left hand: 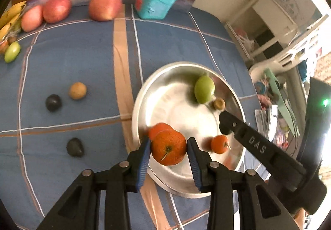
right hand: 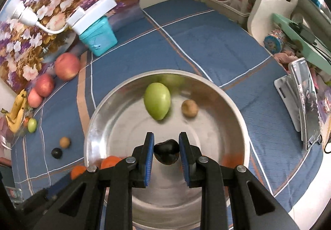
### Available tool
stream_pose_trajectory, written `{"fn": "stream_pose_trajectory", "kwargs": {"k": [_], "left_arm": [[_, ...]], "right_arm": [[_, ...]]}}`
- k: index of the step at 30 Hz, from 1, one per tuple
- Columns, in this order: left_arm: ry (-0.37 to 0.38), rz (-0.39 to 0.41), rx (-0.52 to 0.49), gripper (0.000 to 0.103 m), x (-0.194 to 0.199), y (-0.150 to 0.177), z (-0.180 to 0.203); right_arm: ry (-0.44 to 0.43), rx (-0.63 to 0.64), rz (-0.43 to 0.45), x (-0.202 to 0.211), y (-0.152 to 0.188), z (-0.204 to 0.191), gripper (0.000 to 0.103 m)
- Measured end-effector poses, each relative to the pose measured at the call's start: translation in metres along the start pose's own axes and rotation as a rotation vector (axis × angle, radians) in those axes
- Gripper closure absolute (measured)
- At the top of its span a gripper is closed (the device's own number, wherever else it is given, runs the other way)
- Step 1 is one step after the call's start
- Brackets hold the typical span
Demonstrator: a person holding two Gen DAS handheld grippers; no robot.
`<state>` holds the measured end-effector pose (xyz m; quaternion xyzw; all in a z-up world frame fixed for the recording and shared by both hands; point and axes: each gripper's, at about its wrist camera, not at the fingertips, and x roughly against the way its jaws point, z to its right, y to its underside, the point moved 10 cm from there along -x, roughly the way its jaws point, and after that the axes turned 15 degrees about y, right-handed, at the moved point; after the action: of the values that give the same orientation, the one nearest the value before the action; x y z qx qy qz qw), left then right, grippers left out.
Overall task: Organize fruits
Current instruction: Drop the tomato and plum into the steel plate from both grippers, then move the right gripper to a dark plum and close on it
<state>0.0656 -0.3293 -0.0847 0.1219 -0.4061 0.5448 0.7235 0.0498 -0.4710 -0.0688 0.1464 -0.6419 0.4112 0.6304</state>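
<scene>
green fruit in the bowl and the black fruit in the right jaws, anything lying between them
Nothing: in the right wrist view only bare steel bowl floor lies between the green fruit and the black fruit clamped in the right gripper.

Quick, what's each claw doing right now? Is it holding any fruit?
Left claw: around the big orange over the metal bowl, grip unclear.
Right claw: closed on a small dark fruit above the bowl.

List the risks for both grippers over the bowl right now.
The left gripper has a gap beside the orange, which could drop onto the small orange. The right gripper pinches the dark fruit near the pad tips; it might slip. The two grippers crowd one steel bowl.
</scene>
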Motion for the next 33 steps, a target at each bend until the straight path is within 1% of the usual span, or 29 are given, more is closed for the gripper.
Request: {"fn": "stream_pose_trajectory", "kwargs": {"k": [1, 2, 3, 6, 9, 10, 11, 12, 13, 14, 16, 17, 19, 20, 23, 29, 33], "left_arm": [[0.001, 0.001, 0.001, 0.058, 0.000, 0.000, 0.000], [0.001, 0.005, 0.006, 0.050, 0.001, -0.002, -0.002], [-0.001, 0.012, 0.013, 0.045, 0.002, -0.004, -0.003], [0.001, 0.030, 0.044, 0.045, 0.012, -0.004, -0.014], [-0.006, 0.042, 0.082, 0.044, 0.022, -0.005, -0.028], [-0.016, 0.049, 0.099, 0.042, 0.025, -0.006, -0.034], [-0.047, 0.062, 0.117, 0.035, 0.030, -0.008, -0.042], [-0.087, 0.076, 0.127, 0.024, 0.034, -0.011, -0.050], [-0.132, 0.090, 0.136, 0.018, 0.041, -0.012, -0.059], [-0.183, 0.107, 0.148, 0.008, 0.049, -0.014, -0.071], [-0.254, 0.146, 0.176, 0.000, 0.064, -0.016, -0.091], [-0.293, 0.175, 0.200, 0.000, 0.075, -0.016, -0.104], [-0.340, 0.206, 0.231, 0.000, 0.089, -0.016, -0.121], [-0.374, 0.224, 0.252, 0.000, 0.098, -0.015, -0.132], [-0.451, 0.274, 0.303, 0.000, 0.125, -0.010, -0.161], [-0.524, 0.377, 0.382, 0.000, 0.179, 0.000, -0.201], [-0.549, 0.411, 0.420, 0.000, 0.199, 0.007, -0.221]], "right_arm": [[0.001, -0.003, 0.001, 0.000, 0.000, 0.001, 0.077], [-0.003, -0.004, 0.001, 0.001, -0.001, 0.000, 0.076], [-0.009, -0.003, 0.001, 0.002, -0.001, -0.001, 0.074], [-0.009, 0.018, 0.005, 0.004, 0.000, -0.005, 0.058], [-0.006, 0.036, 0.005, 0.005, 0.002, -0.011, 0.057], [-0.006, 0.043, 0.004, 0.005, 0.003, -0.013, 0.051], [-0.005, 0.052, 0.003, 0.005, 0.004, -0.016, 0.045], [-0.003, 0.064, 0.001, 0.005, 0.006, -0.020, 0.031], [-0.003, 0.074, 0.000, 0.005, 0.007, -0.024, 0.023], [-0.005, 0.080, 0.001, 0.005, 0.009, -0.027, 0.023], [-0.014, 0.088, 0.002, 0.006, 0.011, -0.034, 0.023], [-0.013, 0.095, 0.006, 0.007, 0.012, -0.038, 0.022], [-0.006, 0.119, 0.020, 0.009, 0.014, -0.047, 0.008], [-0.004, 0.131, 0.029, 0.010, 0.015, -0.051, 0.007], [-0.011, 0.180, 0.062, 0.018, 0.018, -0.070, 0.006], [-0.061, 0.279, 0.110, 0.037, 0.034, -0.114, 0.005], [-0.102, 0.326, 0.116, 0.047, 0.048, -0.139, 0.005]]}}
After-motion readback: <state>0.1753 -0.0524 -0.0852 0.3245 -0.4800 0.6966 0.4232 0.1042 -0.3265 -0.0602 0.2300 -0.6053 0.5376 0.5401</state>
